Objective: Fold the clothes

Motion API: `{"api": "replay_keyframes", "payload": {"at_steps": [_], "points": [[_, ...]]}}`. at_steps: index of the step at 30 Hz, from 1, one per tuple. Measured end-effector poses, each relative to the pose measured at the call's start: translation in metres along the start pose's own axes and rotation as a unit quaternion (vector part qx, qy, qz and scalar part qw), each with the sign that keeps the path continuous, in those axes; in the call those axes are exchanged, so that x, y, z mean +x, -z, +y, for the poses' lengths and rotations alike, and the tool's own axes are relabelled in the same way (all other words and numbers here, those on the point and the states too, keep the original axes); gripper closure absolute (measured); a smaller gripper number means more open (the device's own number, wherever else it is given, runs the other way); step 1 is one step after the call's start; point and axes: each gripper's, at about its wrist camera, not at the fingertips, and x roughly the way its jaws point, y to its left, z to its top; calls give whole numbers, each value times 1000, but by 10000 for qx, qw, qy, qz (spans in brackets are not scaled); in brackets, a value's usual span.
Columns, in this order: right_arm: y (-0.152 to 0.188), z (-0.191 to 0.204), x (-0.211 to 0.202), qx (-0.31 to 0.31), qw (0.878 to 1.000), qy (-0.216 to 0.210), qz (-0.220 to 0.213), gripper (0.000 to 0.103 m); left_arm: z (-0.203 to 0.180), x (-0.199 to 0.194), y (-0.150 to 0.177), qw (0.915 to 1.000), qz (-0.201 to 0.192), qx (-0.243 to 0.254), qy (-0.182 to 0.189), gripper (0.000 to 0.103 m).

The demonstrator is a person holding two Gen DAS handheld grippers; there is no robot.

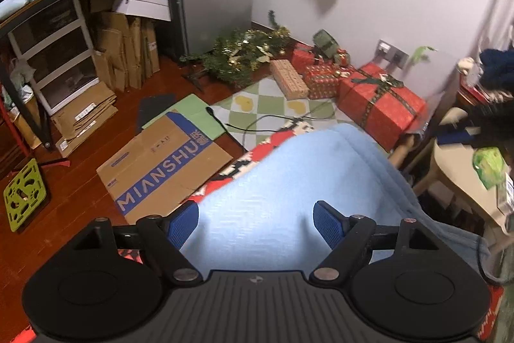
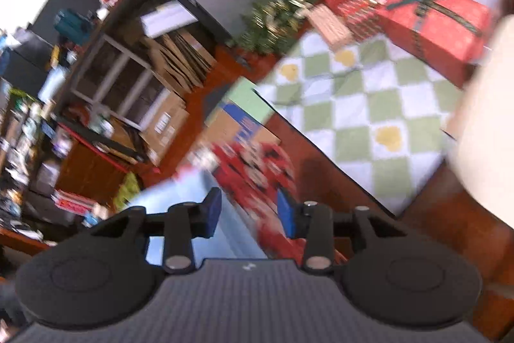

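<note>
Cluttered floor space fills the background: reddish wooden boards, a flattened cardboard box [image 1: 167, 163] printed with blue lettering at about nine o'clock of the left wrist view, a green-and-white checked mat [image 1: 273, 111] at twelve, and red wrapped gift boxes [image 1: 382, 105] with dark ribbon at one o'clock. A red, white and black patterned blanket [image 1: 247, 163] serves as the work surface.

On that blanket the light blue garment [image 1: 289, 182] is laid, occupying the centre and lower half of the left wrist view, with a rounded folded edge at its far end. Its fabric appears soft and faintly ribbed, probably a knit, and a darker blue hem is seen at four o'clock.

The left gripper [image 1: 257, 224] is held wide apart above the garment; nothing is pinched between its ribbed blue pads [image 1: 327, 225]. The right gripper [image 2: 249, 214] is parted as well, with no cloth between its pads, though the view is blurred; the garment's edge [image 2: 180, 198] lies at its eight o'clock.

The step in hand is judged to be a release after a fold, with a fresh grasp to be chosen. For this to be done well, a doubled edge should be taken with both grippers at matching points, so that the soft knit is lifted evenly and not stretched. The cloth should be laid down flat before release, since such limp fabric is likely to slump and crease.
</note>
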Motion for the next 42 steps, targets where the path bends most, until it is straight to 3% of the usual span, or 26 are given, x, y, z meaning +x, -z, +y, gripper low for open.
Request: {"api": "replay_keyframes", "payload": {"at_steps": [7,12,16,25,31,35,37,40,42], "points": [[101,-67,-73,234,9965,704,378,58,-43,-5,8,9987,131,269,420,25],[166,-81,-100,312,9953,748,539,57,-75,-9,23,9963,306,306,737,25],[193,-79,-90,342,9950,681,642,58,-97,-7,39,9936,514,418,913,26],[201,-63,-47,454,9885,1431,158,60,-119,-5,63,9916,695,613,908,27],[190,-26,-30,-156,9737,2240,376,60,-125,-9,73,9908,699,785,847,27],[188,-25,-45,-7,9804,1961,164,56,-126,-13,78,9903,721,767,904,27],[184,-35,-43,108,9826,1844,191,49,-125,-14,81,9902,743,734,926,27],[178,-45,-34,89,9850,1714,172,47,-125,-15,86,9905,768,680,916,27],[176,-45,-29,-35,9859,1667,138,61,-127,-14,88,9906,796,646,903,28]]}}
